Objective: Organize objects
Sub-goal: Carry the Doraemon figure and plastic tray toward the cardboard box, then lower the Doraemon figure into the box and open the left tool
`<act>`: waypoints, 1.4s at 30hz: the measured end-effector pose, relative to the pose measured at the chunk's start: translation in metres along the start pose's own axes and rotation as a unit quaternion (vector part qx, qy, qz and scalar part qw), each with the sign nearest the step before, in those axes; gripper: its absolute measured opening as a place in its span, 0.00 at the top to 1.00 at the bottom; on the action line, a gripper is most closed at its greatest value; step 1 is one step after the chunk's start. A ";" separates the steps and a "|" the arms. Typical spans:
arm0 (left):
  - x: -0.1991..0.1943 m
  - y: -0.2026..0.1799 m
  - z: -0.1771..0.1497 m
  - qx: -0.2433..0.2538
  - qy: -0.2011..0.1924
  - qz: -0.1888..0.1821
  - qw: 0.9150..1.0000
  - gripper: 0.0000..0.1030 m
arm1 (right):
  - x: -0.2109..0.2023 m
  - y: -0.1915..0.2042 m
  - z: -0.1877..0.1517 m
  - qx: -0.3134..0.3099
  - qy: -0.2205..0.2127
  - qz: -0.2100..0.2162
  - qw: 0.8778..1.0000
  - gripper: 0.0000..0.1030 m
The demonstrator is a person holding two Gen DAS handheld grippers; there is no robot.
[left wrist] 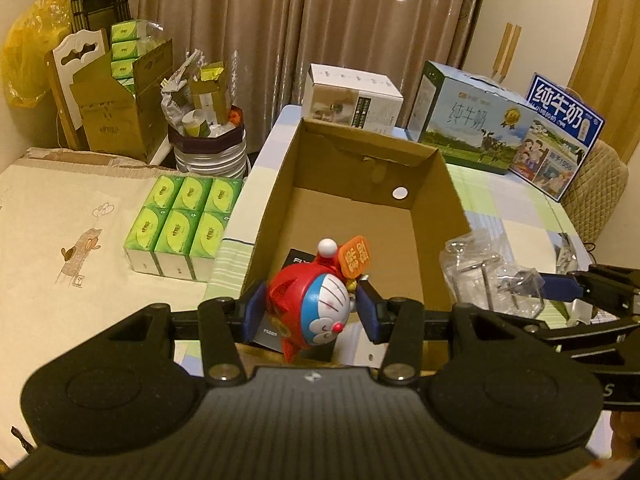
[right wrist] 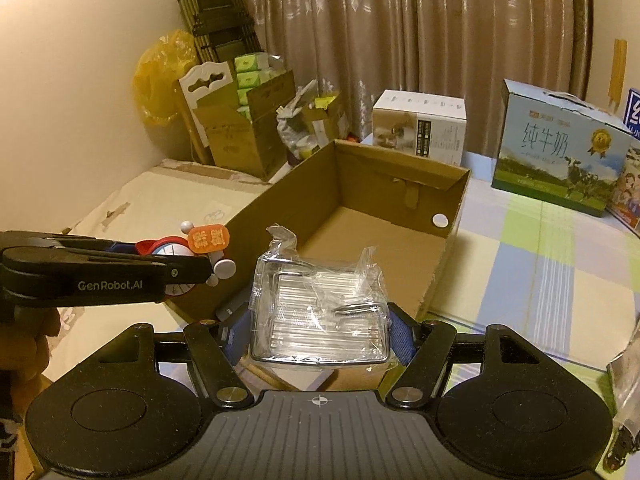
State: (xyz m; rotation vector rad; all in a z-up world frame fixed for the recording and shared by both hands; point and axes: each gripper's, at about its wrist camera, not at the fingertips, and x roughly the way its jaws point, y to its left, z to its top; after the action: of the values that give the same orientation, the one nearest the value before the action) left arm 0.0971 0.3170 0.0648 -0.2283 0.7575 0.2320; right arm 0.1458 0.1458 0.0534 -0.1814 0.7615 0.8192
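Observation:
My left gripper (left wrist: 312,312) is shut on a red and blue Doraemon toy (left wrist: 316,300) with an orange sign, held over the near end of an open cardboard box (left wrist: 424,176). A black item (left wrist: 298,262) lies on the box floor under the toy. My right gripper (right wrist: 320,332) is shut on a clear plastic box (right wrist: 320,312) wrapped in film, held above the box's near edge (right wrist: 448,240). The left gripper and toy (right wrist: 200,248) show at the left of the right wrist view. The right gripper's fingers (left wrist: 568,286) and the clear box (left wrist: 488,276) show at the right of the left wrist view.
The box sits on a checked tablecloth (left wrist: 500,208). Milk cartons (left wrist: 472,128) and a white box (left wrist: 352,96) stand behind it. Green tissue packs (left wrist: 180,224) lie on a cream surface to the left. A full bin (left wrist: 208,136) and carton (left wrist: 120,108) stand beyond.

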 end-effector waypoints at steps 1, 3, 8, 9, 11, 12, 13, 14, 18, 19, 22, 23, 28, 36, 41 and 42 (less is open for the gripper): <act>0.003 0.001 0.001 0.001 0.002 0.001 1.000 0.58 | 0.002 -0.001 0.000 0.002 0.001 -0.001 1.000 0.36; 0.010 0.002 0.001 0.001 0.007 0.002 1.000 0.58 | 0.004 -0.003 -0.001 0.004 0.003 -0.003 1.000 0.36; 0.016 0.005 0.004 -0.009 0.002 0.000 1.000 0.48 | 0.006 -0.006 -0.001 0.010 0.007 -0.007 1.000 0.36; 0.015 0.005 0.004 -0.008 0.000 0.001 1.000 0.48 | 0.006 -0.007 -0.002 0.011 0.007 -0.008 1.000 0.36; 0.013 0.005 0.003 -0.007 -0.001 0.002 1.000 0.48 | 0.006 -0.009 -0.002 0.013 0.007 -0.010 1.000 0.36; 0.012 0.005 0.002 -0.007 -0.001 0.003 1.000 0.48 | 0.005 -0.008 -0.002 0.014 0.007 -0.010 1.000 0.36; 0.011 0.006 0.001 -0.007 -0.001 0.004 1.000 0.48 | 0.005 -0.008 -0.003 0.015 0.007 -0.010 1.000 0.36; 0.010 0.006 0.000 -0.007 0.000 0.004 1.000 0.48 | 0.005 -0.008 -0.003 0.015 0.007 -0.010 1.000 0.36; 0.006 0.007 -0.003 -0.010 0.001 0.005 1.000 0.47 | 0.004 -0.007 -0.002 0.016 0.006 -0.010 1.000 0.36; 0.006 0.006 -0.002 -0.011 0.001 0.005 1.000 0.47 | 0.005 -0.007 -0.002 0.016 0.006 -0.010 1.000 0.36; 0.004 0.007 -0.004 -0.012 0.000 0.007 1.000 0.44 | 0.005 -0.007 0.000 0.018 0.003 -0.009 1.000 0.36; 0.004 0.007 -0.004 -0.012 0.000 0.008 1.000 0.44 | 0.005 -0.007 0.001 0.021 0.001 -0.009 1.000 0.36; 0.004 0.009 -0.005 -0.016 0.000 0.010 1.000 0.43 | 0.007 -0.013 0.007 0.045 -0.019 0.006 0.999 0.36; 0.003 0.009 -0.009 -0.018 0.000 0.012 1.000 0.41 | -0.003 -0.026 0.018 0.071 -0.052 0.003 0.996 0.26; 0.000 0.005 -0.012 -0.015 0.000 0.009 1.000 0.40 | -0.008 -0.032 0.009 0.083 -0.040 0.000 0.996 0.25; -0.001 0.003 -0.013 -0.014 0.000 0.009 1.000 0.39 | -0.010 -0.032 0.006 0.084 -0.039 0.000 0.996 0.25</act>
State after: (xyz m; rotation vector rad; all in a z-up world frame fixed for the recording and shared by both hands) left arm 0.0865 0.3161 0.0559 -0.2481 0.7575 0.2589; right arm 0.1673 0.1208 0.0597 0.0007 0.7535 0.7546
